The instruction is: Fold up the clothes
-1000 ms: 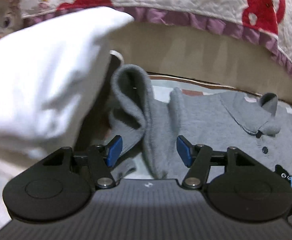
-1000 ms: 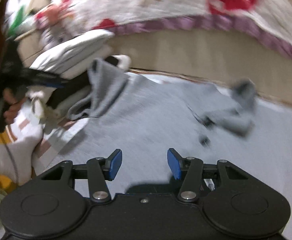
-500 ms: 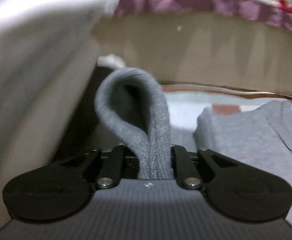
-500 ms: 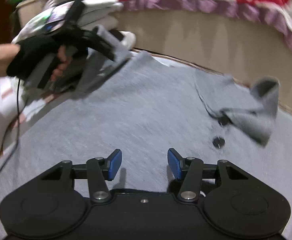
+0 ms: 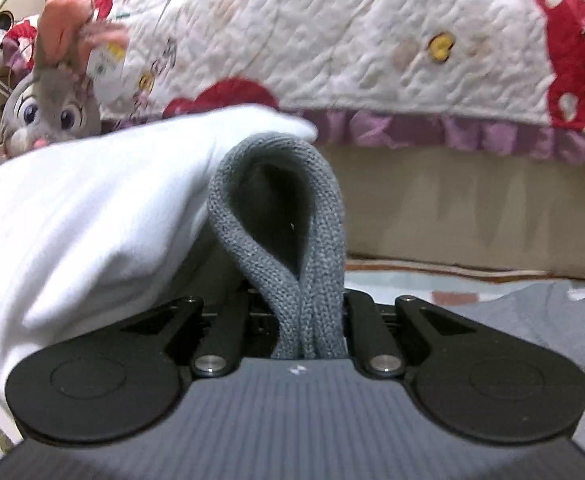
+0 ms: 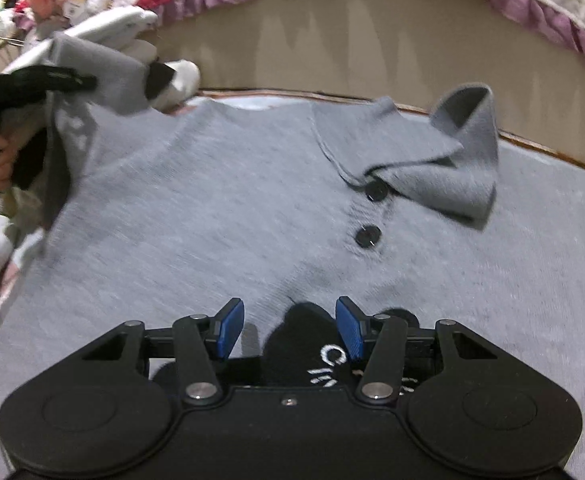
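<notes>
A grey polo shirt lies face up, collar and two black buttons at the far right, a black print near my right gripper. My left gripper is shut on the shirt's ribbed grey sleeve cuff, which loops up between its jaws. In the right wrist view the left gripper holds that sleeve lifted at the far left. My right gripper is open and empty, low over the shirt's chest.
A stack of folded white clothes sits at the left beside the held sleeve. A quilted bedspread with a purple frill hangs over a beige bed side behind. A plush rabbit sits at the far left.
My left gripper closed on the sleeve cuff and lifted it. My right gripper moved forward over the shirt's chest toward the collar, staying open.
</notes>
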`<action>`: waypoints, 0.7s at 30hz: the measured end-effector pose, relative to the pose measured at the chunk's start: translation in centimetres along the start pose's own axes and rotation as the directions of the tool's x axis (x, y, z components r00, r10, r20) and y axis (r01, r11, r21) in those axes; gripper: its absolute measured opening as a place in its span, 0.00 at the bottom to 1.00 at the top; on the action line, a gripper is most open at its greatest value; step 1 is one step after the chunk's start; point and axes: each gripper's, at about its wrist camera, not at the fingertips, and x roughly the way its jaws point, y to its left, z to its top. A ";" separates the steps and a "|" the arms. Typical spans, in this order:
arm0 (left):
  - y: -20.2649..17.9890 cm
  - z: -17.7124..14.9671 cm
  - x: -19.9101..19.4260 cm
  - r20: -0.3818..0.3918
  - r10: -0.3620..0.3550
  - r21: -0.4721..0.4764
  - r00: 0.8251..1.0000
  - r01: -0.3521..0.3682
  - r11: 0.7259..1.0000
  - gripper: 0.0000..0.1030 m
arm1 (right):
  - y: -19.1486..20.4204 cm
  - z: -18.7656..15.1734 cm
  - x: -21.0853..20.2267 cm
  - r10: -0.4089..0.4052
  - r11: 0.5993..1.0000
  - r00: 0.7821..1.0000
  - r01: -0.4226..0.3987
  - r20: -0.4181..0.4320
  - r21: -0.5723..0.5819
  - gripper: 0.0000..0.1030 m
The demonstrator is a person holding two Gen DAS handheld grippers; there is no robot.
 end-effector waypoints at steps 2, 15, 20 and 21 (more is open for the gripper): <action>-0.3 0.7 -0.8 0.022 -0.035 -0.001 0.999 0.035 0.999 0.10 | -0.6 -0.1 0.4 0.001 0.999 1.000 -0.001 -0.017 0.036 0.55; -18.2 -7.2 -3.8 -0.567 -0.425 0.435 0.706 0.694 0.573 0.31 | -7.0 -0.3 0.0 0.201 0.872 0.978 -0.201 0.049 0.447 0.54; -14.2 -5.9 -6.1 -0.537 -0.531 0.364 0.656 0.748 0.555 0.32 | -7.8 -0.3 -1.3 0.084 0.883 0.993 -0.111 0.079 0.456 0.55; -13.0 -5.0 -6.2 -0.497 -0.538 0.344 0.681 0.724 0.598 0.35 | -7.5 -0.1 -1.8 0.037 0.902 0.995 -0.073 0.094 0.425 0.55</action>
